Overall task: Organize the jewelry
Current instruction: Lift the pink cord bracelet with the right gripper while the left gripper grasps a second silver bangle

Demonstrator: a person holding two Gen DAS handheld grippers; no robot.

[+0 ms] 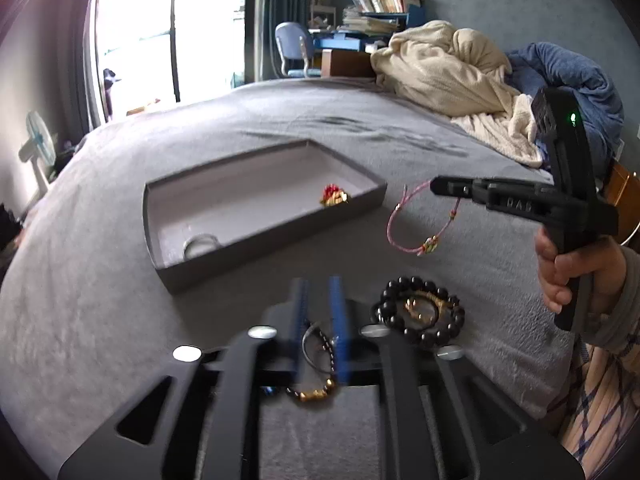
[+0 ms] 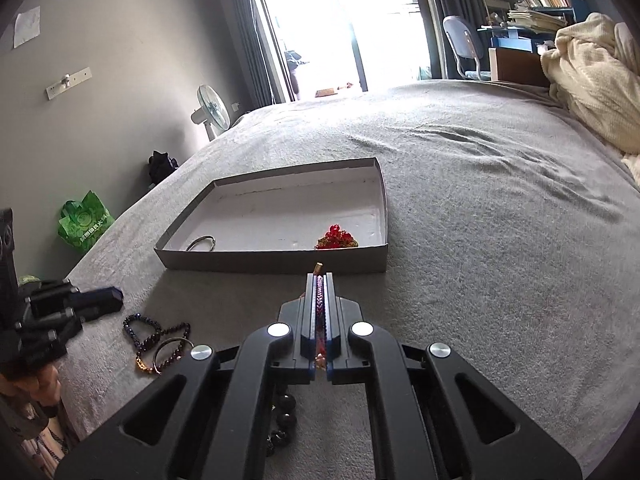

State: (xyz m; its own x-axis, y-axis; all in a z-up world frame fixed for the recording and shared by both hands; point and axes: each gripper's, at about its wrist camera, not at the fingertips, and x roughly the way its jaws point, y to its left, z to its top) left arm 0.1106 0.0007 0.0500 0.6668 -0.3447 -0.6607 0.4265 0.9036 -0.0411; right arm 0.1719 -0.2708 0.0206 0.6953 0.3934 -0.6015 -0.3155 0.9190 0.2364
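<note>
Two hand-held grippers over a grey bed, one carrying a pink cord bracelet.

The wide grey bed (image 2: pixel 480 200) fills a bedroom with a bright balcony door, one fan, one chair and a cluttered desk. On it lies one shallow grey box (image 2: pixel 276 258) holding two pieces: a red-and-gold cluster (image 2: pixel 337 238) and a plain ring (image 2: pixel 201 244). The right gripper (image 1: pixel 436 185) is clamped on the pink cord bracelet (image 1: pixel 394 222), which dangles beside the box. The left gripper (image 1: pixel 320 284) stands partly open over a thin beaded bracelet (image 1: pixel 316 360); whether it touches is unclear. One black bead bracelet (image 1: pixel 418 312) lies just beside.
</note>
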